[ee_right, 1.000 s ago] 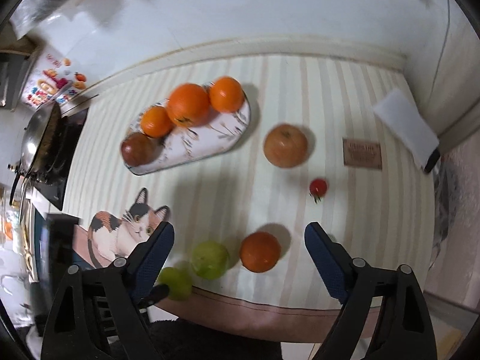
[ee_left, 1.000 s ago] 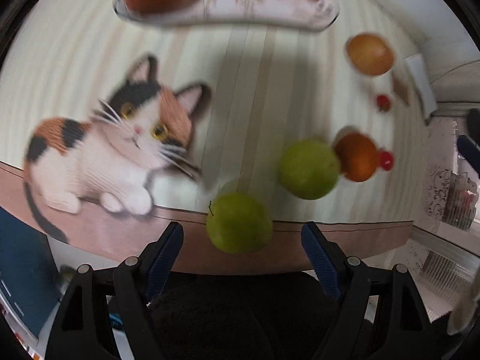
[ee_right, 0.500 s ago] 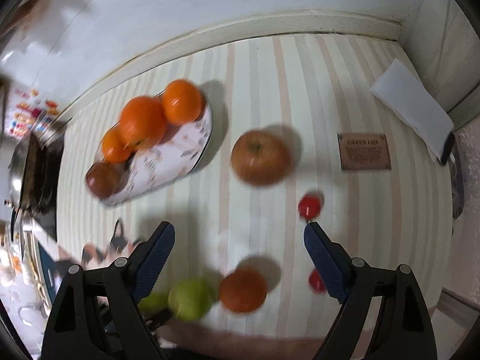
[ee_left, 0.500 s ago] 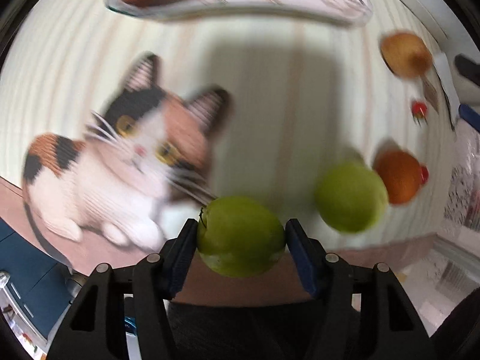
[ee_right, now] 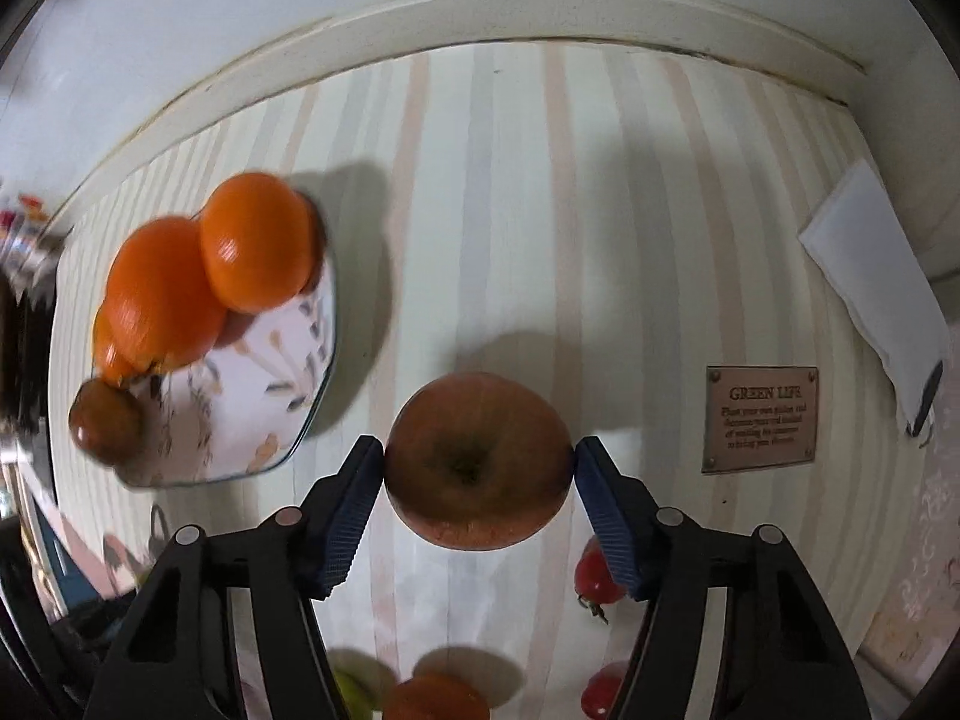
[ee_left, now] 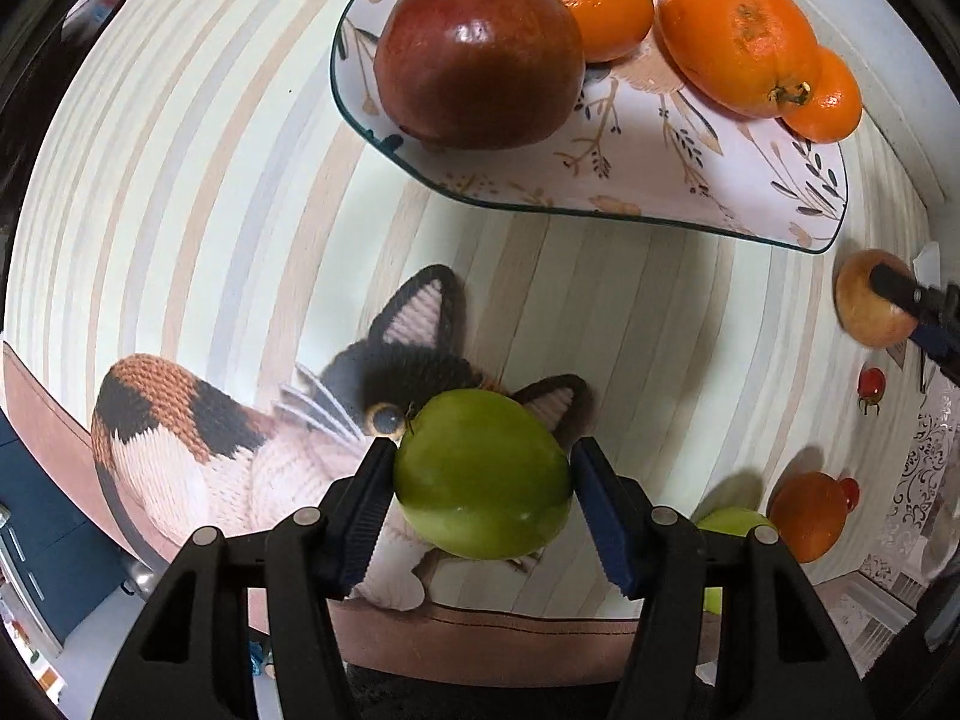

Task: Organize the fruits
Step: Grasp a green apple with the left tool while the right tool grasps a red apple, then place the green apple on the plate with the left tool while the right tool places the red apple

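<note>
My left gripper [ee_left: 480, 480] is shut on a green apple [ee_left: 480, 474] and holds it above the cat picture, short of the floral plate [ee_left: 660, 162]. The plate carries a dark red apple [ee_left: 477, 60] and three oranges [ee_left: 735, 36]. My right gripper [ee_right: 477, 468] has both pads against a reddish-yellow apple [ee_right: 477, 459] over the striped cloth; that apple also shows in the left wrist view [ee_left: 867, 306]. The plate lies to its left [ee_right: 252, 414].
A second green apple [ee_left: 729, 525], an orange fruit [ee_left: 807, 513] and cherry tomatoes [ee_left: 871, 387] lie at the right near the table's front edge. A brown label [ee_right: 761, 418] and a white cloth [ee_right: 876, 294] lie at the far right. A wall borders the back.
My left gripper closed on the green apple and carried it up toward the plate. My right gripper moved forward and closed around the reddish-yellow apple.
</note>
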Motion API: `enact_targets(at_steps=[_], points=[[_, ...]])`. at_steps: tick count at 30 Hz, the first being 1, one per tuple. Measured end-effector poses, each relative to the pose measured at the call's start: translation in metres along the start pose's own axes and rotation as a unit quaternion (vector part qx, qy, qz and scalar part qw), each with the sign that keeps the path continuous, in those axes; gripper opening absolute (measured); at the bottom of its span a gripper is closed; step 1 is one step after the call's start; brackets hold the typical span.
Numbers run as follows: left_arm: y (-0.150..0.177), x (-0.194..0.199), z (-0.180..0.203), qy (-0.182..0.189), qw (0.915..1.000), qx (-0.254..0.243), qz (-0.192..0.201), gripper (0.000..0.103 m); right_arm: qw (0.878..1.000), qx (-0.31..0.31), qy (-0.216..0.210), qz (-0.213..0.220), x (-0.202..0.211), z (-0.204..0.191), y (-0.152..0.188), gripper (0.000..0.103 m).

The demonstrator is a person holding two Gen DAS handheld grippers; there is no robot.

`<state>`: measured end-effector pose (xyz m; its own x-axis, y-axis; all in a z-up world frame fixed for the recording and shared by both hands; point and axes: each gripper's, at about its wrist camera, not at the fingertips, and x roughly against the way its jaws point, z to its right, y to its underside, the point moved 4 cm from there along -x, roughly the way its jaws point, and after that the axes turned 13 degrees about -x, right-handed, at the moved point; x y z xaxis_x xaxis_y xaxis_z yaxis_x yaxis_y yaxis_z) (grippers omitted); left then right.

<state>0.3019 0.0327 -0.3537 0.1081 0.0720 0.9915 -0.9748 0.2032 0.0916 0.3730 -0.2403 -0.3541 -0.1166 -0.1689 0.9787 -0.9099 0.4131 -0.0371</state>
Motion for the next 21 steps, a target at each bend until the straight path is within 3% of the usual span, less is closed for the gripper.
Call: enact_targets(at_steps=[4, 8, 13, 21], points=[[0.001, 0.001, -0.003, 0.003, 1.0, -0.002, -0.001, 0.057, 0.999, 0.031, -0.008, -0.019, -0.004, -0.018, 0.02, 0.068], [0.0, 0.0, -0.01, 0.002, 0.9999, -0.01, -0.005, 0.058, 0.999, 0.053, 0.001, -0.011, -0.006, -0.033, 0.031, 0.069], [-0.015, -0.005, -0.004, -0.006, 0.9996, -0.024, -0.01, 0.058, 0.999, 0.033, -0.013, -0.035, -0.015, -0.029, 0.029, 0.07], [-0.009, 0.008, 0.016, -0.01, 0.9993, -0.034, 0.009, 0.057, 0.999, 0.031, -0.028, -0.02, -0.008, -0.025, 0.039, 0.069]])
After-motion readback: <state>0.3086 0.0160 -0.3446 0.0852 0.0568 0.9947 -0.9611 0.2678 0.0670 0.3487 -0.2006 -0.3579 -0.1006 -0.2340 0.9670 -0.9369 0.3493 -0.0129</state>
